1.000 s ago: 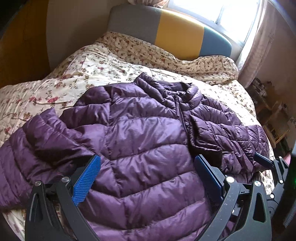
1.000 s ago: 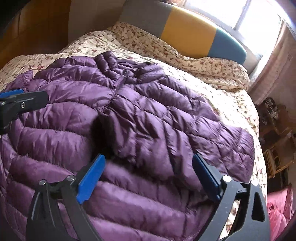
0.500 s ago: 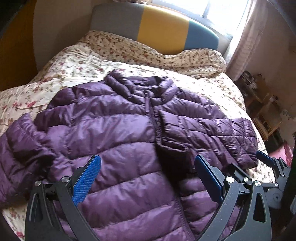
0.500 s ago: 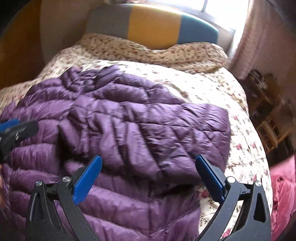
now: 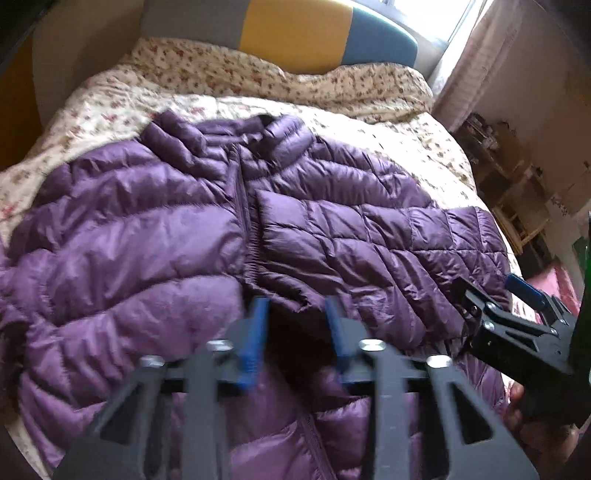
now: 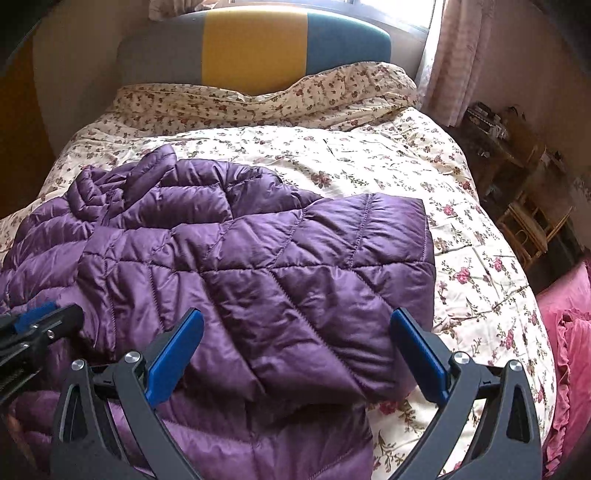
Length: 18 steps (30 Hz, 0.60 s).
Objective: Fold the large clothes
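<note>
A purple quilted jacket (image 5: 155, 236) lies front-up on the floral bedspread (image 5: 110, 99) of the bed, collar toward the striped headboard (image 5: 295, 33). In the left wrist view its left sleeve runs off the picture's edge, so the cuff cannot be seen, and the hem is hidden under the gripper frame. The left gripper (image 5: 295, 325) hovers low over the jacket's zipper line, blurred by motion; its jaws stand partly drawn together with a narrow gap, and the dark shadow between them makes it hard to tell whether any fabric is caught there. Further right, the right sleeve (image 6: 314, 258) lies folded across the jacket's chest, cuff near the bedspread's edge. The right gripper (image 6: 295, 343) has its jaws wide apart over that sleeve, gripping nothing. At the far right a pink cloth (image 6: 569, 332) is cut off by the frame.
</note>
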Each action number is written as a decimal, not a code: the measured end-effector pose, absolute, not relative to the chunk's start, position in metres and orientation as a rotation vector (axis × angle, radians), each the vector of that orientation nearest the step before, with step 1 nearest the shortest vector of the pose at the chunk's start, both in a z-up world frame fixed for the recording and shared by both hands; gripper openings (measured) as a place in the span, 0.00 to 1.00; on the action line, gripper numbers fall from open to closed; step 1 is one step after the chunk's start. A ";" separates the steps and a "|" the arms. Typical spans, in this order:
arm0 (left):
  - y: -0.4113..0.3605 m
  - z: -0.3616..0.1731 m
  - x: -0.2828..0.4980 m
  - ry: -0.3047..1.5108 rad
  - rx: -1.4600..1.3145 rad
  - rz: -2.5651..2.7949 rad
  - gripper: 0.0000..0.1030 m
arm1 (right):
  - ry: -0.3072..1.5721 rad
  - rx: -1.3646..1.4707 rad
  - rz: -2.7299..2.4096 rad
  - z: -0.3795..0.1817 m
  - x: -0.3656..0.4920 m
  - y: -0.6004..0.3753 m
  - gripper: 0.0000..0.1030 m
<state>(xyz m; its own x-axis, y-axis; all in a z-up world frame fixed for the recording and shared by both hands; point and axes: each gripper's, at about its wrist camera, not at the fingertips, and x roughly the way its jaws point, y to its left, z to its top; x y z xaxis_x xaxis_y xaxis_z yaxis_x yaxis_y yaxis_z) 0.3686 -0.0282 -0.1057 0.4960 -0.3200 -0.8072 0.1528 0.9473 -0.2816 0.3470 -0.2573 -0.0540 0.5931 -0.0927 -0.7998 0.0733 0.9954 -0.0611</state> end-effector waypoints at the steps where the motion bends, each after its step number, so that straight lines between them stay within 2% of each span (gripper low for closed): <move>1: -0.029 -0.107 0.369 1.011 -0.185 -0.288 0.16 | 0.931 -0.023 -0.096 -0.055 0.349 -0.258 0.98; 2: -0.029 -0.107 0.369 1.003 -0.183 -0.290 0.11 | 0.933 -0.022 -0.093 -0.056 0.351 -0.258 0.98; 4: -0.026 -0.106 0.367 0.986 -0.174 -0.287 0.09 | 0.938 -0.023 -0.087 -0.059 0.356 -0.256 0.98; 18: 0.056 -0.094 0.349 0.900 -0.299 -0.210 0.08 | 0.962 -0.024 0.050 -0.087 0.381 -0.209 0.98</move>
